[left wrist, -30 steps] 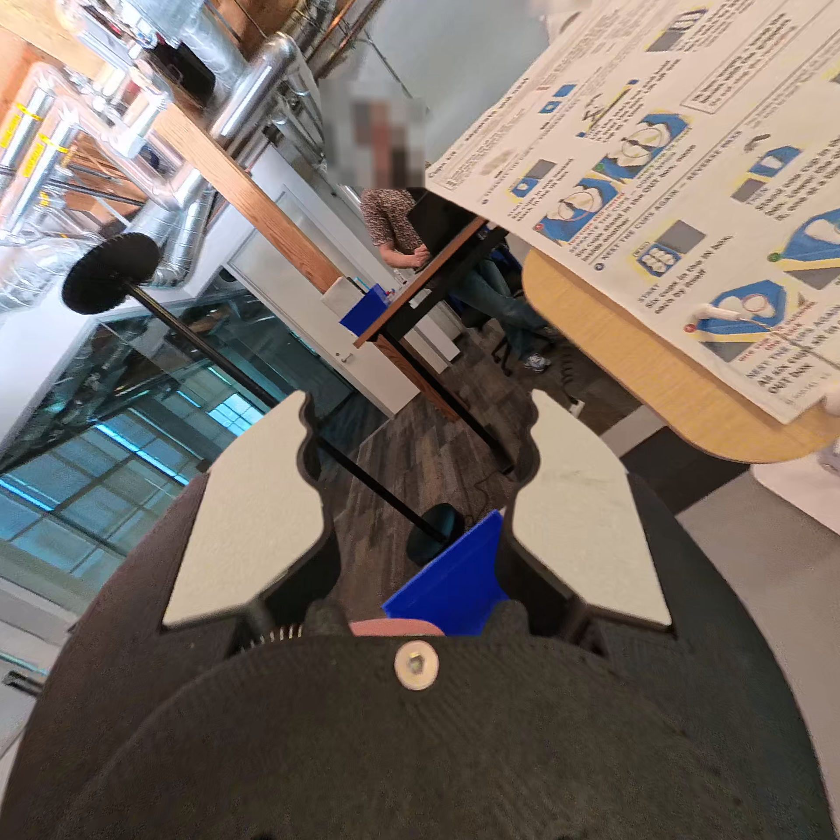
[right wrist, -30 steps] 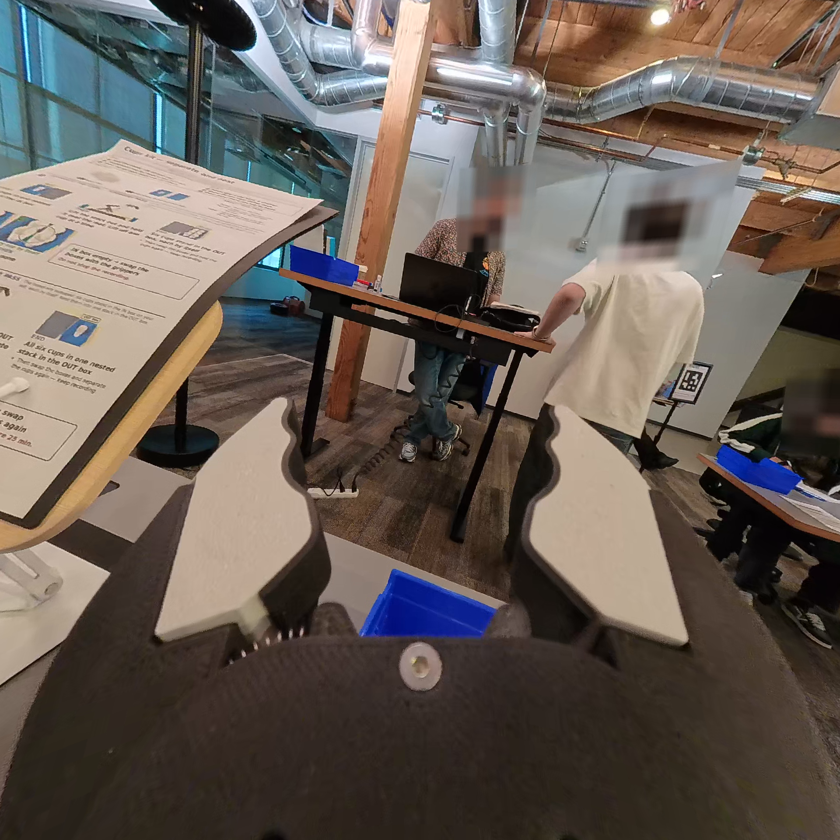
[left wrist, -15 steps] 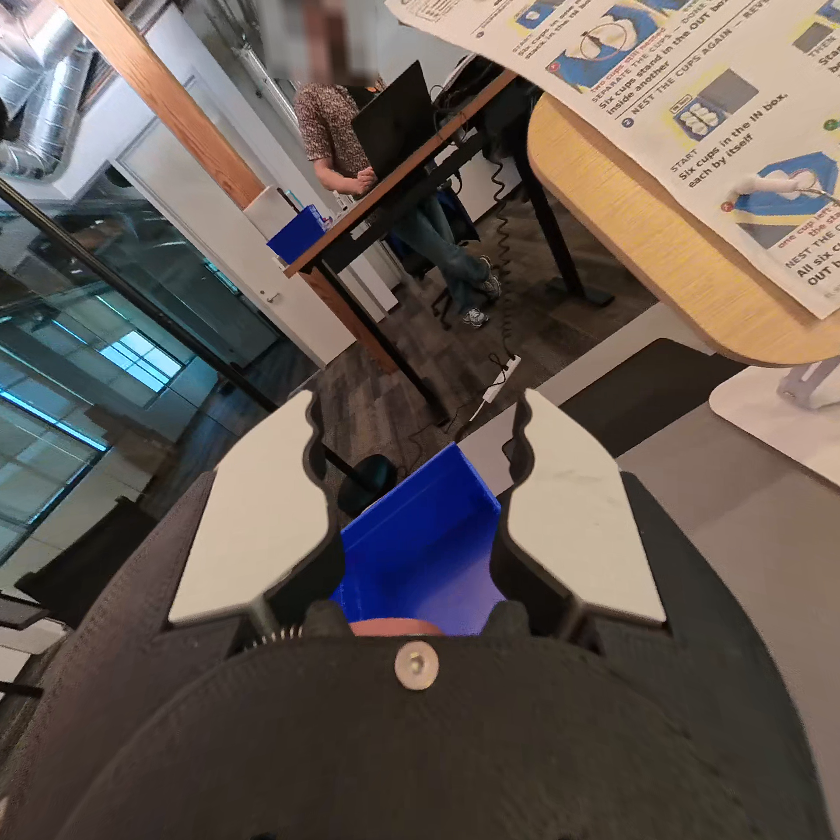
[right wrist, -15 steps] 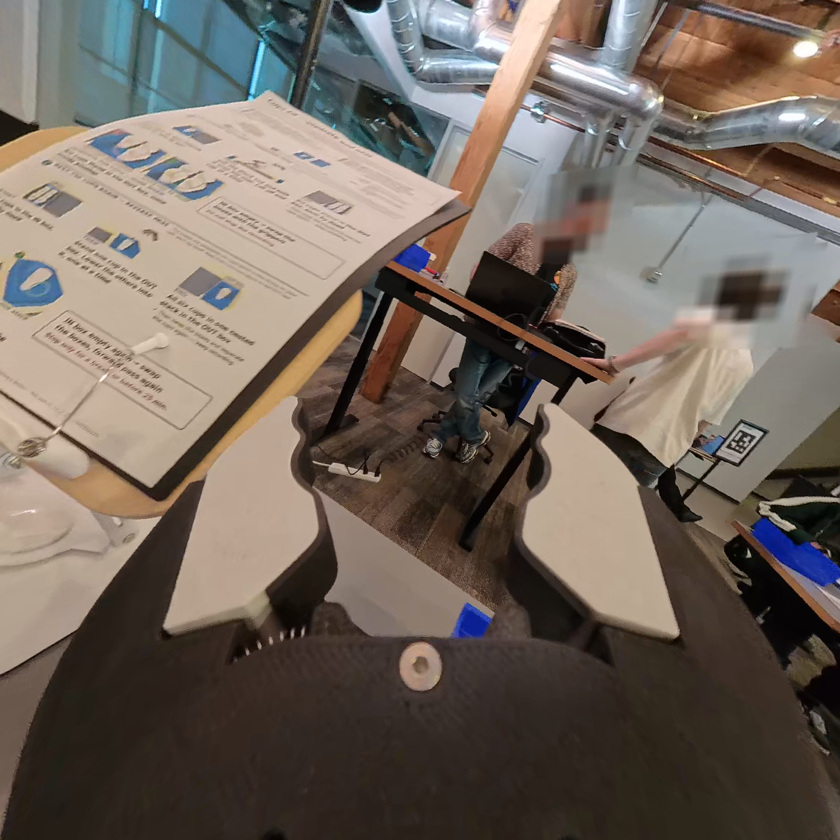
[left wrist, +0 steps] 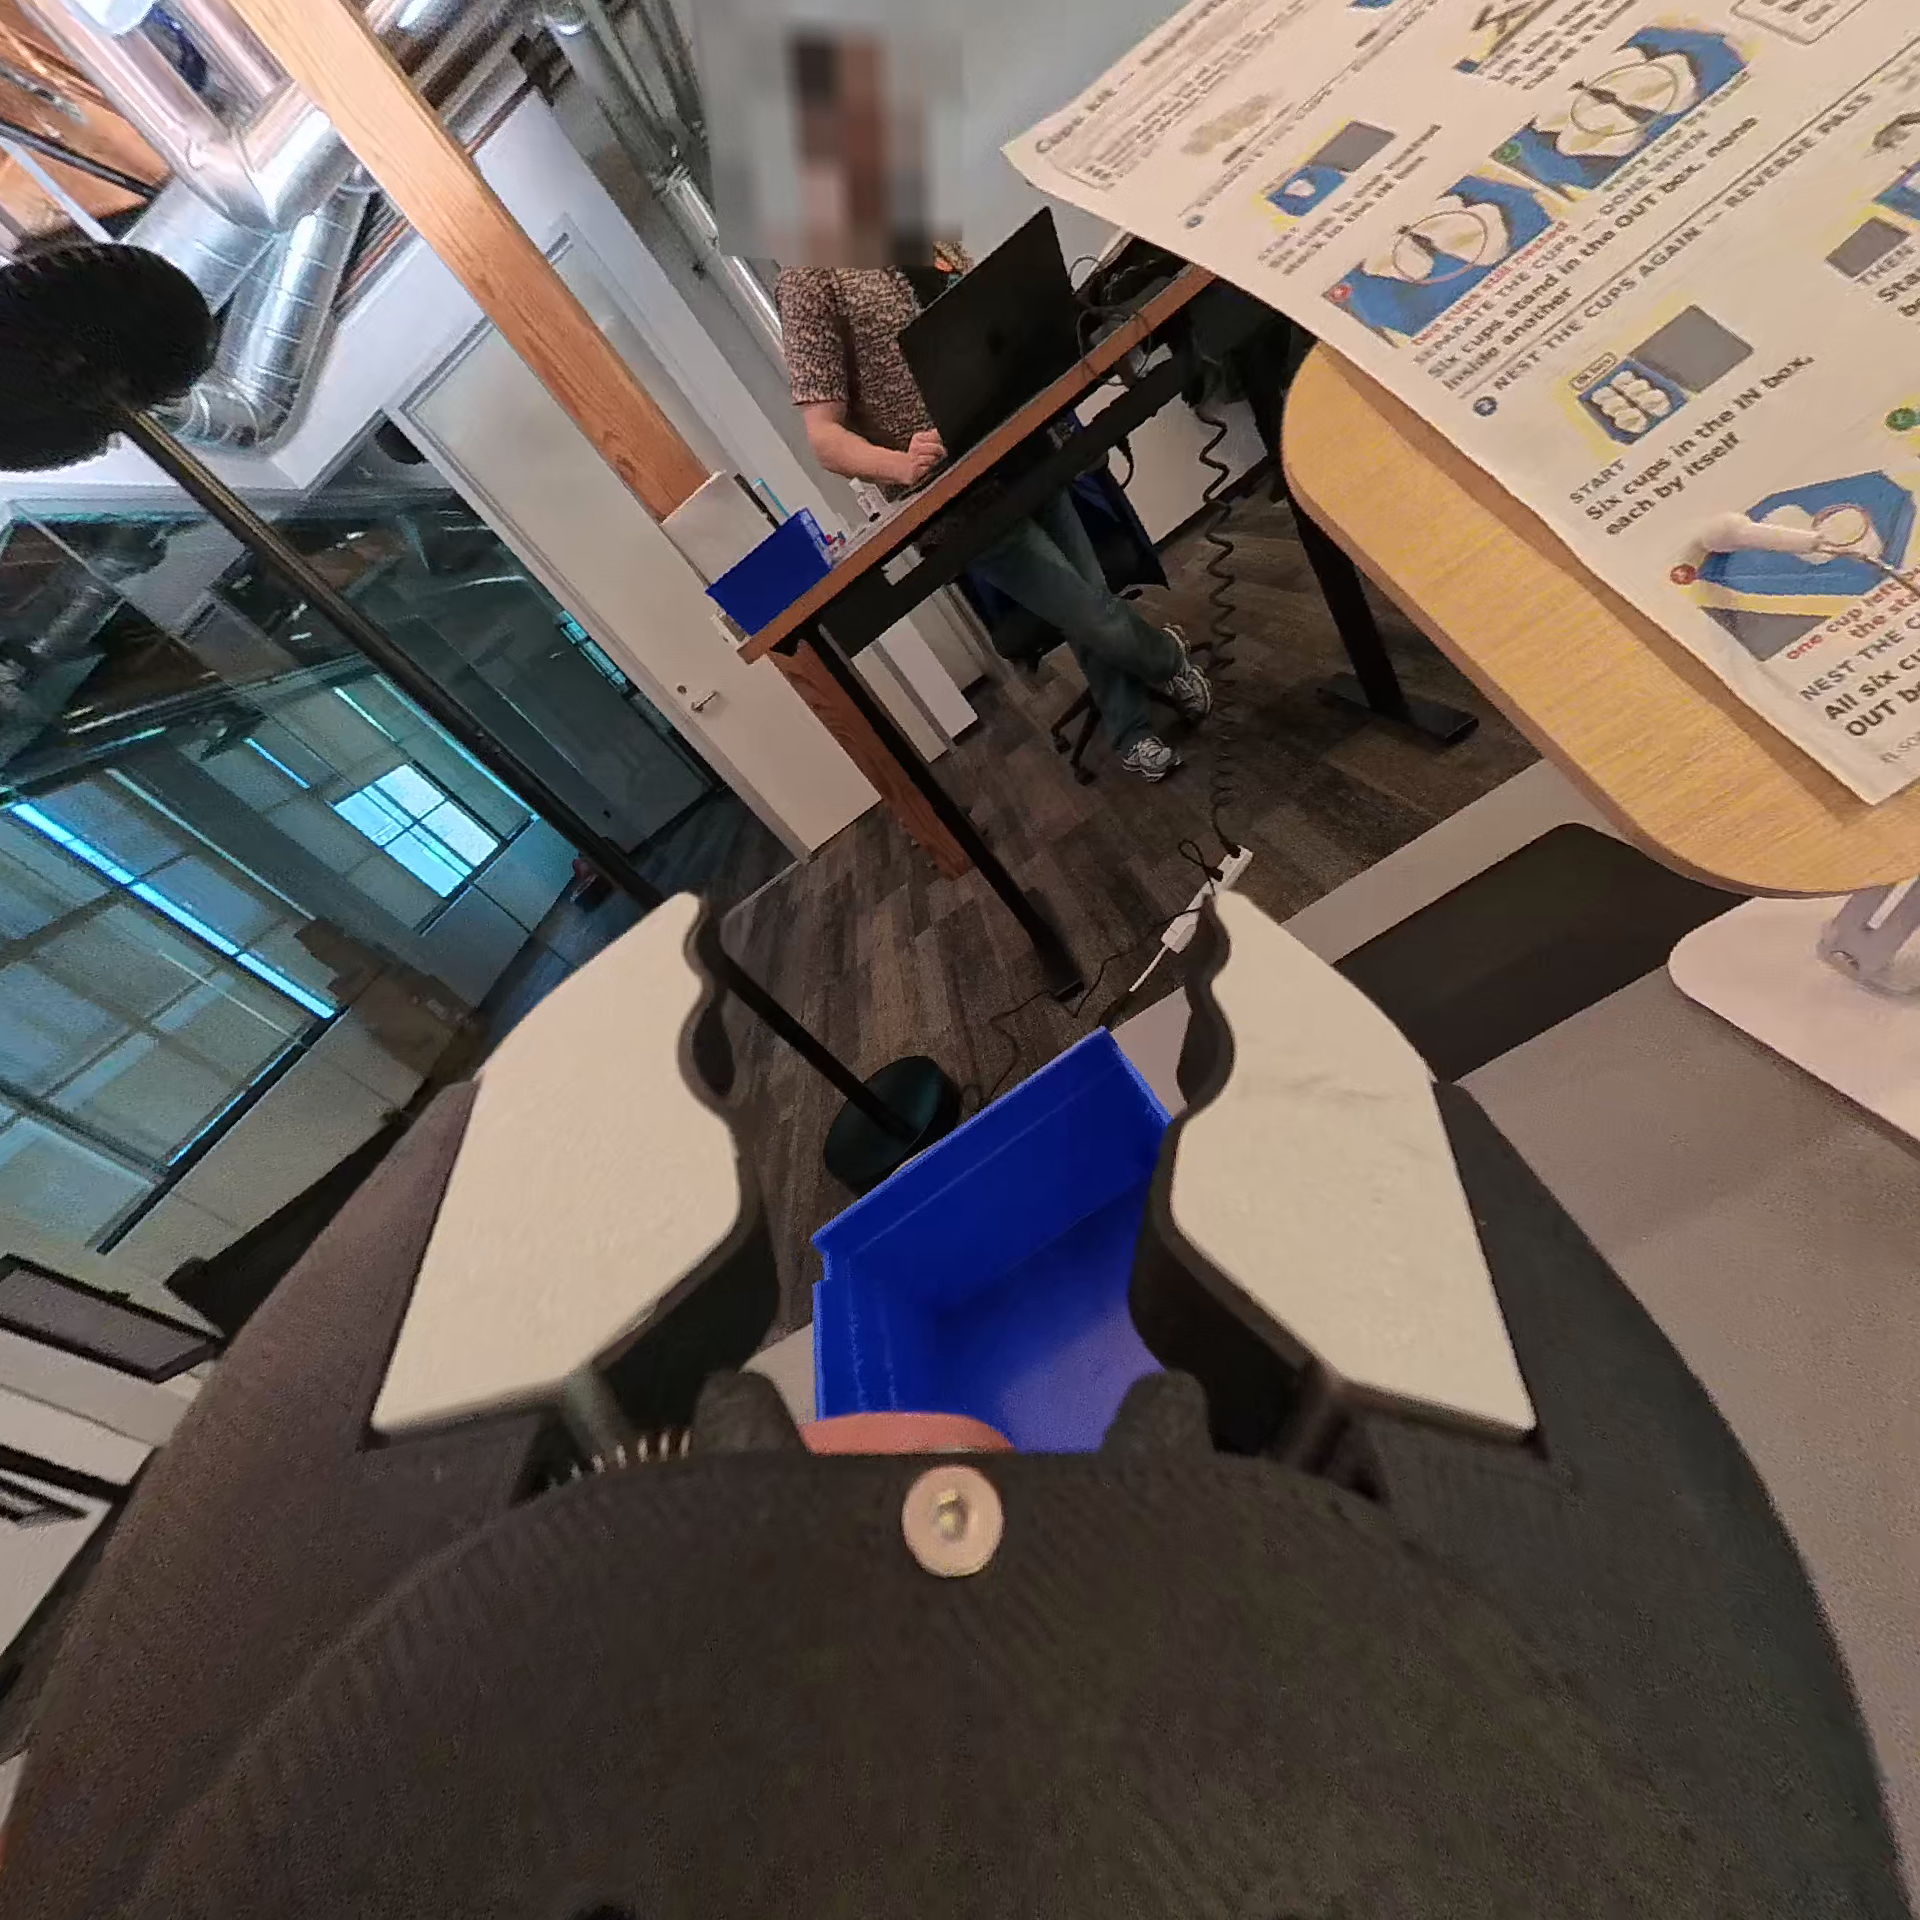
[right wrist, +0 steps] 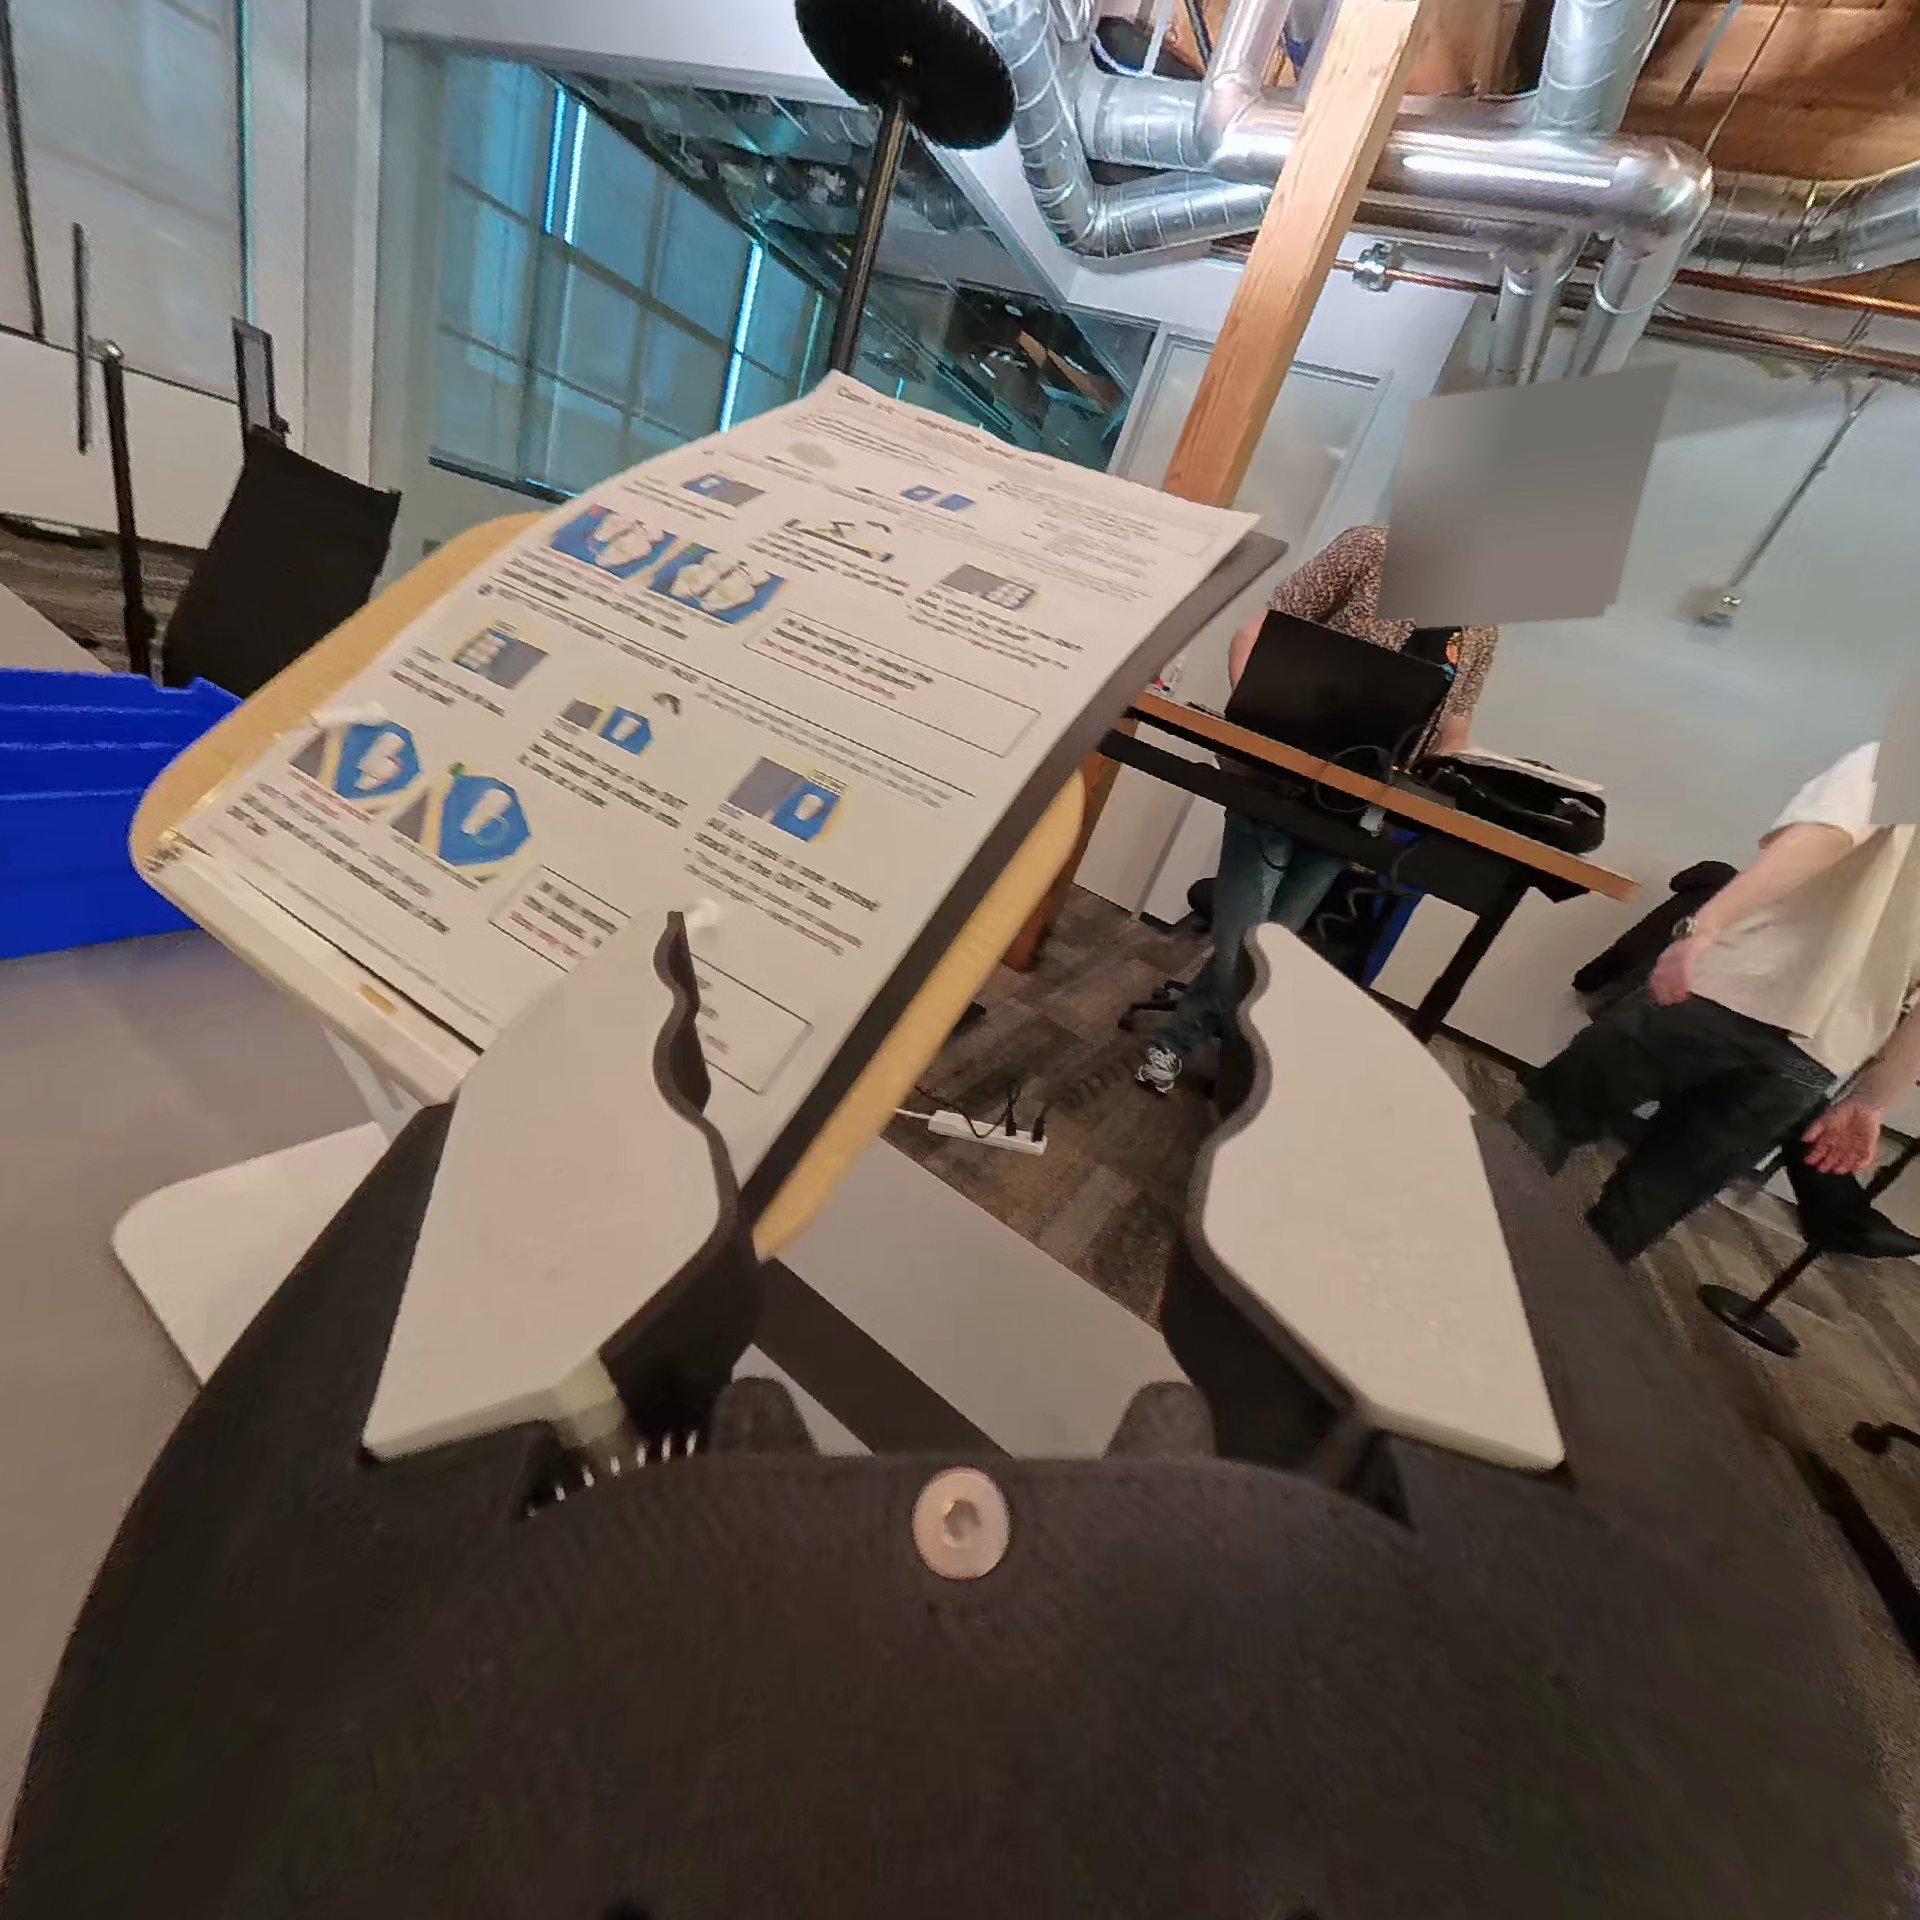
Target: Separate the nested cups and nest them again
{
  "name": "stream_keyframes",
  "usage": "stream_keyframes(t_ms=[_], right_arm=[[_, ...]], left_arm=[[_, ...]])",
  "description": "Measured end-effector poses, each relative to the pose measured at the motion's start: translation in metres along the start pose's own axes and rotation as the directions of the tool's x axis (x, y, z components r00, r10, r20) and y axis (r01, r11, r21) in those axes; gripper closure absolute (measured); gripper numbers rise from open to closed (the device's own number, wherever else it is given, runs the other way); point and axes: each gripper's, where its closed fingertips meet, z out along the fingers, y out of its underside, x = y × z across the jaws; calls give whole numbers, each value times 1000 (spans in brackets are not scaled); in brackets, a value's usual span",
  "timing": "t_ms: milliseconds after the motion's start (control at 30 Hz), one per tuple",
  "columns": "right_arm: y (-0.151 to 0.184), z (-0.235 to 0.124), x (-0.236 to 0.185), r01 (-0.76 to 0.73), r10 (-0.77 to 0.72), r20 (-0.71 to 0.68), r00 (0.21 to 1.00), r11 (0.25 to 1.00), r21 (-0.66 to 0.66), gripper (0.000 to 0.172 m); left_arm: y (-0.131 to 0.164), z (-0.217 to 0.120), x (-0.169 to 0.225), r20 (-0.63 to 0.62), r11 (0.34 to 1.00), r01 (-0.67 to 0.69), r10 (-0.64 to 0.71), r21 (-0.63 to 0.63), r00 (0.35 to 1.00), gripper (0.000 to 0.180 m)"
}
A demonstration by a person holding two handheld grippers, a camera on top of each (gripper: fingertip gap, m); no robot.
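Fingers (left wrist: 582,1164) of left gripper (left wrist: 956,935) wide open, holding nothing; 1 blue bin (left wrist: 997,1226) below, 1 pink cup rim (left wrist: 904,1436) at its near edge. Right gripper (right wrist: 961,940) open too, nothing held; 1 sheet (right wrist: 727,665), 1 bin (right wrist: 73,790), no cups seen.

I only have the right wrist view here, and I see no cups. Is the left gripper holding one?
Observer: No. The left gripper has its jaws apart, nothing between them.
Operator: What lies under it?
Observer: A blue bin, on the grey table near its edge.
Operator: Any cup inside?
Observer: Only a reddish-brown rim shows low in the bin, behind the gripper body; I cannot tell whether it is a cup.
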Motion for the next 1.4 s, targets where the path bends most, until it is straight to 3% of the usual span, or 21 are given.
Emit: stream_keyframes(t_ms=[67,233,400,533,700,1133,1400], right_arm=[[-9,4,-15,-14,14,12,1000,1000,10,72],[-24,16,-44,-16,16,7,1000,1000,19,71],[-12,30,-62,99,-100,-27,995,994,-55,68],[-4,33,-60,89,-94,-61,994,992,-84,67],[8,36,-56,65,-73,-66,995,991,-120,65],[6,36,-56,114,-125,-89,988,986,-119,62],[15,36,-38,138,-162,-198,967,982,-132,56]], left_arm=[[-1,-1,-6,36,1000,15,-15,8,999,92],[3,3,-28,201,991,132,-137,34,970,60],[25,2,-53,409,991,134,-117,-12,905,57],[44,4,-64,432,973,232,-203,-16,879,53],[57,6,-70,438,966,254,-213,-38,873,51],[59,4,-77,439,965,260,-218,-36,872,49],[54,3,-77,417,958,288,-263,3,870,49]])
